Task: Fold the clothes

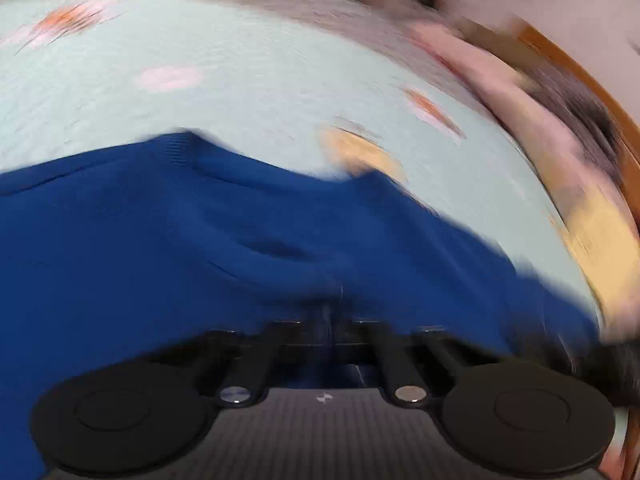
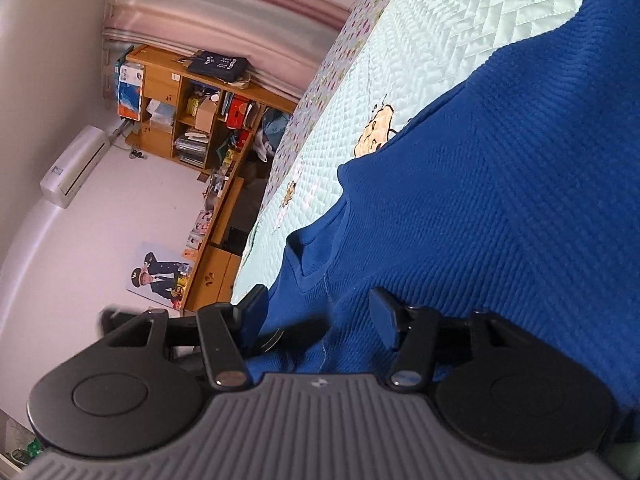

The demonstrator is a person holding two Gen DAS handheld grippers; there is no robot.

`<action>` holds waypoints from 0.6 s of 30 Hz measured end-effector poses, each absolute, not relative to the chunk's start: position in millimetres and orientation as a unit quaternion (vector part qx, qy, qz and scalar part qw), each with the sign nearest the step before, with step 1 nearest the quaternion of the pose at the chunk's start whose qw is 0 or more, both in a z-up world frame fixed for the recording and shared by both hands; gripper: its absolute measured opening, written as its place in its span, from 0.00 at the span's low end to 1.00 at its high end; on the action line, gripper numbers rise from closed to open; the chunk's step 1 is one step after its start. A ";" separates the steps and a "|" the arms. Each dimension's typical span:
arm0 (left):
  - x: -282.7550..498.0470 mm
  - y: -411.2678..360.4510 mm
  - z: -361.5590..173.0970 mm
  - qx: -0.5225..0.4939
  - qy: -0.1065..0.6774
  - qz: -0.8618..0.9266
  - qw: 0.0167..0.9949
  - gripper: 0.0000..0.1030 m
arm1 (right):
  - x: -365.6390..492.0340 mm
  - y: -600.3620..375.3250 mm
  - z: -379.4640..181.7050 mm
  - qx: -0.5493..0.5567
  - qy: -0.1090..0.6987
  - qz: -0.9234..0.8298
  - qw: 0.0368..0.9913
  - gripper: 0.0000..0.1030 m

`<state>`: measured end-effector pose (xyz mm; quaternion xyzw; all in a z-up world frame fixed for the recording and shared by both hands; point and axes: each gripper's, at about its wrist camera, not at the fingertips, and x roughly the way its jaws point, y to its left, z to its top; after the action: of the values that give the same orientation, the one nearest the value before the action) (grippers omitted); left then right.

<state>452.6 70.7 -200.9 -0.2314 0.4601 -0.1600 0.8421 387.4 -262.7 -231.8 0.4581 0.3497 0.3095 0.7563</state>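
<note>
In the left wrist view, badly smeared by motion, the left gripper (image 1: 329, 312) had its 2 fingers drawn together on a bunched fold of the blue knit garment (image 1: 200, 240), likely to carry that edge across; the garment lay on the pale quilted bedspread (image 1: 240, 80). In the right wrist view, the right gripper (image 2: 320, 316) stood with fingers spread, straddling the garment's (image 2: 500, 200) edge near the bed's side, seemingly placed to pinch it.

A home bedroom: quilted bedspread (image 2: 420, 64) at upper right, cluttered wooden shelves (image 2: 192, 120) at centre left, wall air conditioner (image 2: 74, 166) at left, poster (image 2: 160, 276) below the shelves.
</note>
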 end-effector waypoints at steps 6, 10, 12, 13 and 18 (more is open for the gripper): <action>425.0 74.3 -170.0 -0.272 0.413 -0.169 0.852 0.58 | 386.8 -264.3 -232.8 0.459 0.347 0.309 0.757 0.56; 392.3 64.5 -141.9 -0.252 0.378 -0.192 0.870 0.90 | 386.6 -268.3 -234.7 0.475 0.340 0.309 0.750 0.57; 398.6 42.7 -153.2 -0.223 0.410 -0.211 0.859 0.90 | 386.2 -270.0 -235.3 0.482 0.338 0.308 0.747 0.57; 404.6 32.3 -163.4 -0.208 0.427 -0.207 0.855 0.95 | 386.3 -270.5 -235.7 0.484 0.338 0.308 0.746 0.57; 431.8 8.7 -180.1 -0.147 0.423 -0.156 0.880 0.85 | 388.2 -280.4 -243.0 0.509 0.338 0.298 0.733 0.51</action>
<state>431.8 8.7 -180.1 -0.1472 0.4228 -0.1563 0.8805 388.2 -280.4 -243.0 0.5091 0.3380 0.2980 0.7333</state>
